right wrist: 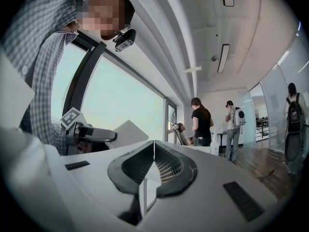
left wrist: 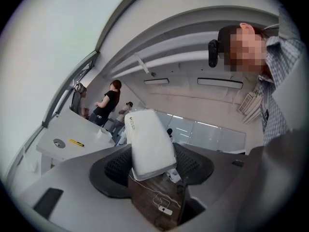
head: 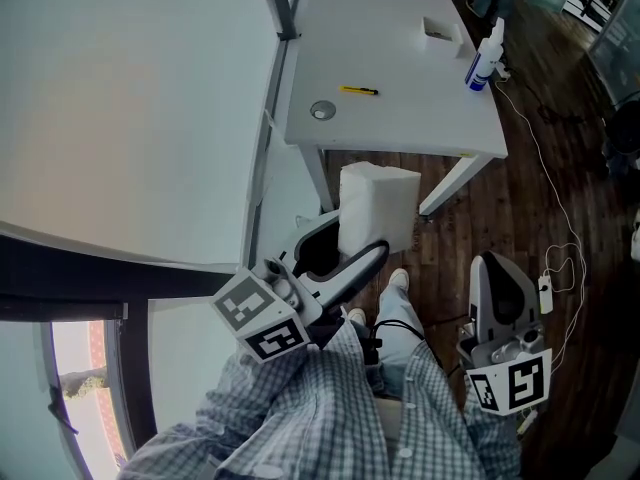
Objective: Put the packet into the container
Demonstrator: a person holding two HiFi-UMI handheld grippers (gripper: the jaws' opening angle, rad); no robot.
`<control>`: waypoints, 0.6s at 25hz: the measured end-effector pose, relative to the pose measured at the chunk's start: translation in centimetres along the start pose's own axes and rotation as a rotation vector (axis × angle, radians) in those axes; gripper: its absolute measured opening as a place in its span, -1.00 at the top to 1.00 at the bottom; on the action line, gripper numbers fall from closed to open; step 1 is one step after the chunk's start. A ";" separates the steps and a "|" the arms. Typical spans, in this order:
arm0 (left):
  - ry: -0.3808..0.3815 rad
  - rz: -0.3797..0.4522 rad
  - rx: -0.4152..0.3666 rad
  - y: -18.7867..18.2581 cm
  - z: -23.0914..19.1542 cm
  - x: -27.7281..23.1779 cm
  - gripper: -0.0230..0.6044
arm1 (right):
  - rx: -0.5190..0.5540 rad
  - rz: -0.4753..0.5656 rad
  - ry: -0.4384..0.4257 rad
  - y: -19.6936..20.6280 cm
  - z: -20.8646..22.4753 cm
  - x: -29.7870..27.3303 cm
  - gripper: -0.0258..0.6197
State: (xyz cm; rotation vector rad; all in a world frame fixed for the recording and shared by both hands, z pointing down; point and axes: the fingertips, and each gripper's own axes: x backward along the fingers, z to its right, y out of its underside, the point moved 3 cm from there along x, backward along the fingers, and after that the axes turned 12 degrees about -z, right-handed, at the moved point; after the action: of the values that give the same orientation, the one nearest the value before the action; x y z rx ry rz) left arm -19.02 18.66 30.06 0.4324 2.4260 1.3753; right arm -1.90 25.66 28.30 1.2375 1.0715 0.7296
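The packet (head: 376,208) is a white, pillow-like pack, held out over the wooden floor below the white table (head: 400,118). My left gripper (head: 350,245) is shut on its near end. In the left gripper view the packet (left wrist: 147,141) stands tilted between the two black pads (left wrist: 113,170). A small white open box (head: 440,30), possibly the container, sits near the table's far right. My right gripper (head: 497,261) hangs lower right, shut with nothing in it; its tips meet in the right gripper view (right wrist: 153,143), where the packet (right wrist: 126,132) shows at left.
On the table lie a yellow pen-like tool (head: 359,90), a small round metal disc (head: 322,110) and a blue-and-white spray bottle (head: 485,60). A white cable and plug (head: 547,290) trail over the floor. A large white surface (head: 120,98) fills the left. People (right wrist: 201,122) stand far off.
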 end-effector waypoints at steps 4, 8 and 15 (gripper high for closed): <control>-0.016 -0.077 -0.038 1.9 -0.1 -1.5 0.08 | 0.000 -0.004 -0.001 0.3 0.4 -0.3 0.87; -0.026 -0.143 -0.064 3.5 -0.3 -2.8 0.08 | -0.003 -0.009 -0.002 0.5 1.1 -0.7 0.87; -0.044 -0.197 -0.083 4.2 -0.9 -3.9 0.08 | -0.012 -0.015 -0.013 0.9 1.9 -1.5 0.87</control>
State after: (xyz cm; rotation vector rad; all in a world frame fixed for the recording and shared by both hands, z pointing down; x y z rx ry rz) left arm -15.40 18.43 34.66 0.1949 2.2972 1.3596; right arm -0.56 23.81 29.48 1.2208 1.0632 0.7146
